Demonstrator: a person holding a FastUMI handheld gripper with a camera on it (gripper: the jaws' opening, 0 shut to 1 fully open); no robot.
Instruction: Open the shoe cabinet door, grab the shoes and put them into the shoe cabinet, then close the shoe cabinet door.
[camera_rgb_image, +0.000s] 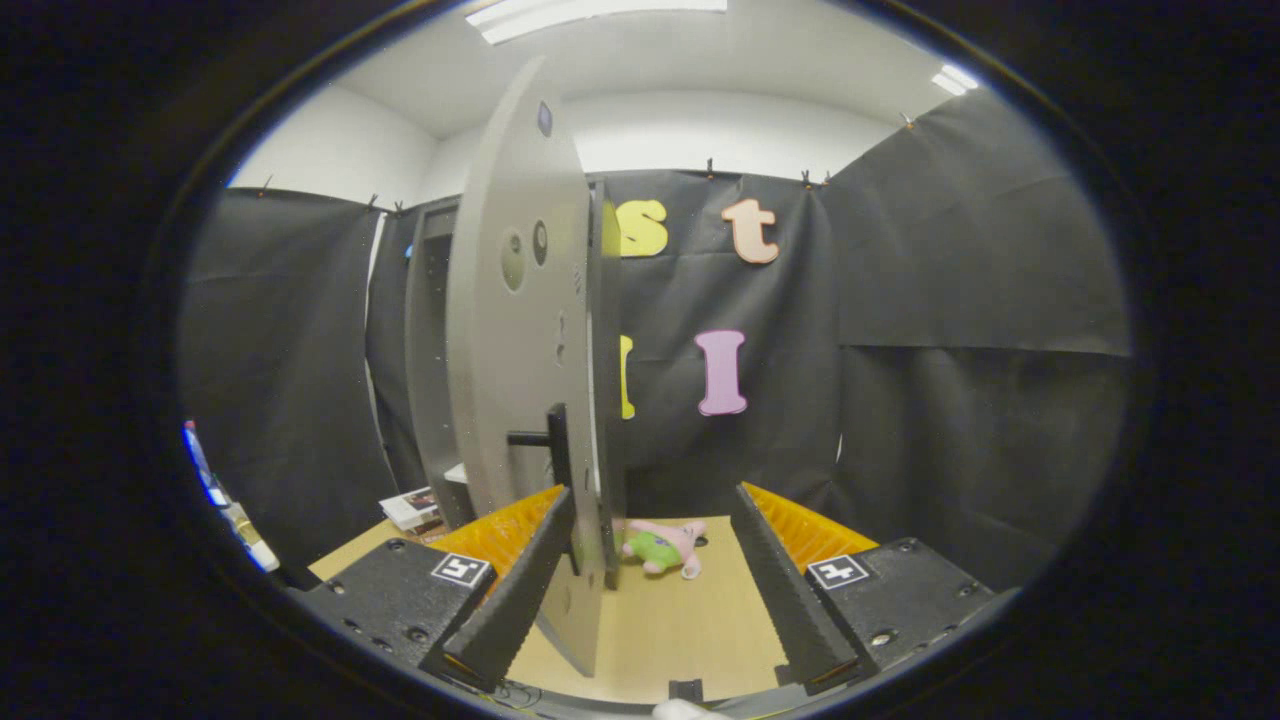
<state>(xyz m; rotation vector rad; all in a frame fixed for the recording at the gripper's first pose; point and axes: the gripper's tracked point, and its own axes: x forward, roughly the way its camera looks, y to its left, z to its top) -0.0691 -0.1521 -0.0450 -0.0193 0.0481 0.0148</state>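
— Left of the door (515, 330), what's there?
— Cabinet (432, 350) body; door swung ajar, its black handle (552, 445) just ahead of the left finger (515, 590).
— The step?
— Opening, I judge. Next, fetch the shoes (662, 545), right of the door.
— Gripper (650, 590)?
— Wide, holding nothing; door edge sits between the fingers.

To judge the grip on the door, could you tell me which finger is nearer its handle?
The left finger: its tip sits just below the door's black handle. The right finger stands well apart, over the floor. The gripper is open.
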